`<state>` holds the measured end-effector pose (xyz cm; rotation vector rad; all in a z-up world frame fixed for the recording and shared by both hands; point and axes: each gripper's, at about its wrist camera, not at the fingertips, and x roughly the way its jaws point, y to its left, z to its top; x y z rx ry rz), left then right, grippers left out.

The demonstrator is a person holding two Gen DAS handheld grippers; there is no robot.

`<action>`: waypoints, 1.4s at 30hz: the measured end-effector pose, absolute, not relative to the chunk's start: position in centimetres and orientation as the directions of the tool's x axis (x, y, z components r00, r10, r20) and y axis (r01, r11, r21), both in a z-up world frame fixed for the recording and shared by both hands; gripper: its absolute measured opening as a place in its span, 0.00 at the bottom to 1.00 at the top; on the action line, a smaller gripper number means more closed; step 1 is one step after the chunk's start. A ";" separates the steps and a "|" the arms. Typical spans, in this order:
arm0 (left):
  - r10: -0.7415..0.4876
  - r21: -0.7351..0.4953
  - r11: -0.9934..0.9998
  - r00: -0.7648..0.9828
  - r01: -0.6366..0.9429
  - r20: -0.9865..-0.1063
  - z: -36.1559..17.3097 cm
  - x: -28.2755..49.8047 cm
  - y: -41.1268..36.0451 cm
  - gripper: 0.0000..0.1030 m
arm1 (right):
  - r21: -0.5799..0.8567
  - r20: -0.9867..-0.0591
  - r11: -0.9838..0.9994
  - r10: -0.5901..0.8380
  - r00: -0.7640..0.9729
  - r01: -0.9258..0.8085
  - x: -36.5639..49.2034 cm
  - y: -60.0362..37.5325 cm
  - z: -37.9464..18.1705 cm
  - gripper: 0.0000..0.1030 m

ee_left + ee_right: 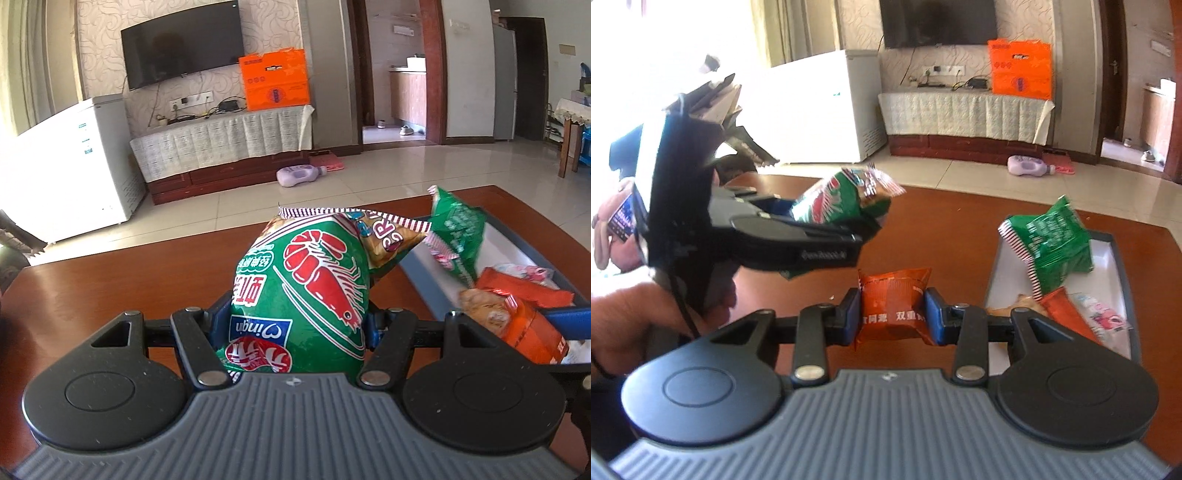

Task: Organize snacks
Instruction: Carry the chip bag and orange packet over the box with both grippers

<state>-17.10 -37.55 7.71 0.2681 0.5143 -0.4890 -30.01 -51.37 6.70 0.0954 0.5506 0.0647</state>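
My left gripper (297, 325) is shut on a green shrimp-cracker bag (306, 288) with a red prawn printed on it, held above the brown table (129, 291). From the right wrist view the same left gripper (827, 218) shows at left, carrying that green bag (842, 199). My right gripper (892, 314) is shut on a small orange snack packet (894, 306). To the right lies a grey tray (1123, 266) holding another green bag (1052, 243), an orange packet (1067, 314) and a pink-and-white packet (1100, 317). In the left wrist view the tray (506, 236) sits at right with the other green bag (458, 236).
A person's hand (646, 321) grips the left gripper's handle. Beyond the table are a tiled floor, a white chest freezer (70, 166), a TV cabinet with an orange box (275, 79), and a purple bottle (299, 175) on the floor.
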 end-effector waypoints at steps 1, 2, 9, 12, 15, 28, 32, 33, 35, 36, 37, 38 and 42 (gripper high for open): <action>-0.381 0.125 0.849 0.759 0.514 -0.528 7.7 -17.2 -38.2 0.68 | 0.111 -0.514 0.993 0.080 0.854 -0.026 -30.3 -51.9 6.8 0.40; -0.386 0.128 0.845 0.757 0.520 -0.528 7.6 -17.4 -38.9 0.68 | 0.112 -0.510 0.994 0.072 0.857 -0.017 -30.5 -52.2 6.8 0.40; -0.416 0.126 0.823 0.739 0.554 -0.530 7.0 -18.0 -42.3 0.68 | 0.119 -0.485 0.992 0.019 0.874 0.044 -32.3 -55.0 6.9 0.40; -0.432 0.118 0.816 0.732 0.566 -0.526 6.7 -18.5 -44.0 0.68 | 0.105 -0.476 0.992 -0.007 0.879 0.065 -33.1 -55.7 7.0 0.40; -0.449 0.116 0.805 0.725 0.582 -0.523 6.5 -19.0 -45.6 0.68 | 0.087 -0.468 0.993 -0.031 0.883 0.081 -33.9 -56.1 7.1 0.40; -0.524 0.101 0.753 0.686 0.650 -0.504 5.7 -20.6 -51.2 0.68 | 0.097 -0.453 0.986 -0.080 0.888 0.138 -36.6 -59.7 6.9 0.40; -0.542 0.090 0.741 0.672 0.666 -0.505 5.4 -20.8 -52.3 0.68 | 0.107 -0.454 0.982 -0.089 0.887 0.154 -37.1 -60.5 6.8 0.40; -0.546 0.084 0.738 0.667 0.669 -0.507 5.3 -20.8 -52.7 0.68 | 0.109 -0.456 0.981 -0.091 0.885 0.157 -37.2 -60.8 6.8 0.40; -0.553 0.077 0.733 0.658 0.676 -0.511 5.1 -20.7 -53.2 0.68 | 0.114 -0.455 0.980 -0.096 0.885 0.165 -37.5 -61.0 6.8 0.40; -0.554 0.076 0.732 0.656 0.677 -0.512 5.0 -20.6 -53.5 0.68 | 0.115 -0.456 0.979 -0.097 0.885 0.167 -37.6 -61.2 6.7 0.40; -0.555 0.073 0.731 0.653 0.678 -0.515 4.8 -20.6 -53.8 0.68 | 0.117 -0.457 0.979 -0.099 0.884 0.169 -37.7 -61.4 6.7 0.40; -0.556 0.068 0.731 0.650 0.679 -0.517 4.7 -20.4 -54.0 0.68 | 0.116 -0.458 0.978 -0.100 0.883 0.171 -37.7 -61.5 6.6 0.40; -0.561 0.057 0.728 0.642 0.683 -0.523 4.1 -20.1 -54.6 0.68 | 0.117 -0.462 0.978 -0.102 0.881 0.174 -38.0 -61.7 6.4 0.40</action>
